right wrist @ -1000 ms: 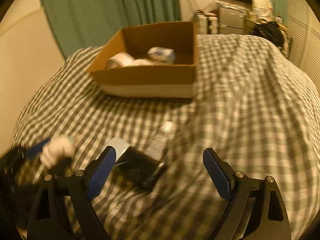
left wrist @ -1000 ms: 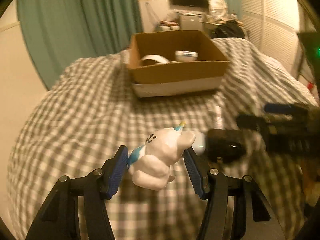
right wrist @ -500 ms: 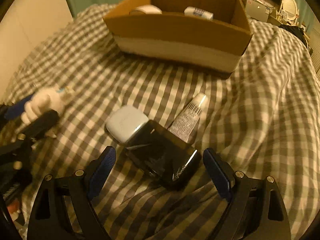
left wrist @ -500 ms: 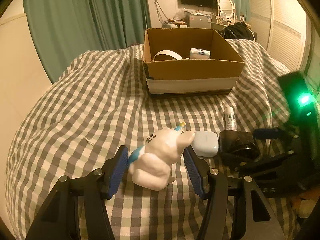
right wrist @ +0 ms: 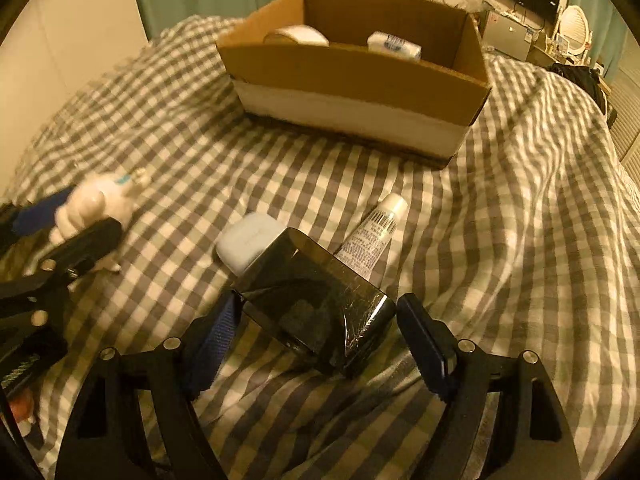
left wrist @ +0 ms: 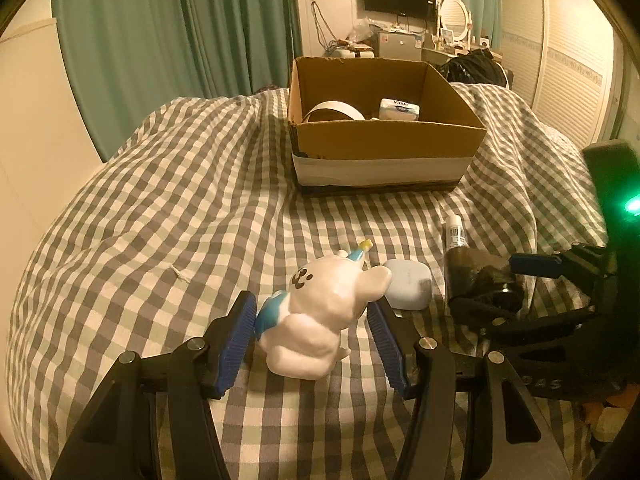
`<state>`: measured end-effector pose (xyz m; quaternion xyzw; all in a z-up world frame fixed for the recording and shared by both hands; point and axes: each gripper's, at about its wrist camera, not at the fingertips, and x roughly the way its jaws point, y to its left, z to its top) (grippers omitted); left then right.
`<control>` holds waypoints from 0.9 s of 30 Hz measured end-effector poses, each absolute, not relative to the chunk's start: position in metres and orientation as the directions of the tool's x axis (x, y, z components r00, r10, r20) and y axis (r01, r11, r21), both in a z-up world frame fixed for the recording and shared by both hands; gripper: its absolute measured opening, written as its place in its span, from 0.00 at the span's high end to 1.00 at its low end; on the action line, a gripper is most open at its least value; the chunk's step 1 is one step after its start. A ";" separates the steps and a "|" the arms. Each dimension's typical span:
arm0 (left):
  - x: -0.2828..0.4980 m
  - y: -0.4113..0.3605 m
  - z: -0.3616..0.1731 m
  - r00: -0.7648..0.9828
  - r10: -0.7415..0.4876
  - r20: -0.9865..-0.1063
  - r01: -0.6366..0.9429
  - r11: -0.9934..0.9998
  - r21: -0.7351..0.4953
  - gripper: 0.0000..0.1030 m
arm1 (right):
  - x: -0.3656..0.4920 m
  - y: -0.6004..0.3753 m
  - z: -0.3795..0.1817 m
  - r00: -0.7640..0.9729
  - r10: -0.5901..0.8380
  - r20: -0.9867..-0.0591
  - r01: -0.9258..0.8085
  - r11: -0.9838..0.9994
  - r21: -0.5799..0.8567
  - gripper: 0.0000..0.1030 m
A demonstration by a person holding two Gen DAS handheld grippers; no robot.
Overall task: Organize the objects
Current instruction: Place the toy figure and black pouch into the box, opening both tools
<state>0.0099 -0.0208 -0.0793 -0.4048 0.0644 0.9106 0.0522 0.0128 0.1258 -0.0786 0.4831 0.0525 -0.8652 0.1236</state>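
Note:
A white bear figurine (left wrist: pixel 324 312) with a blue party hat sits on the checked bedspread between the pads of my left gripper (left wrist: pixel 314 340); the pads touch its sides. It also shows blurred in the right wrist view (right wrist: pixel 94 204). My right gripper (right wrist: pixel 320 340) is open around a shiny black box (right wrist: pixel 316 304), its pads close to the box's sides. Beside the box lie a pale blue case (right wrist: pixel 248 240) and a white tube (right wrist: pixel 374 232). An open cardboard box (left wrist: pixel 384 140) stands further back.
The cardboard box holds a roll of tape (left wrist: pixel 332 110) and a white packet (left wrist: pixel 400 108). The checked bedspread (left wrist: pixel 160 208) slopes down on all sides. Green curtains (left wrist: pixel 160 40) and a wall are at the left, furniture at the back.
My right gripper has moved forward and down until its pads flank the black box. My left gripper stays around the bear figurine.

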 end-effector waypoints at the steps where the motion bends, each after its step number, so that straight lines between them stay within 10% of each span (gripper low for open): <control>1: 0.010 -0.021 -0.079 -0.666 0.044 -0.744 -0.147 -0.986 0.074 0.43 | 0.015 0.128 -0.075 -0.512 -0.170 -0.842 0.261 -0.965 0.036 0.23; 27: -0.174 0.021 0.033 -0.778 0.184 -0.601 -0.226 -0.974 -0.006 0.43 | -0.125 0.160 0.105 -0.778 -0.226 -0.586 0.213 -0.973 0.093 0.23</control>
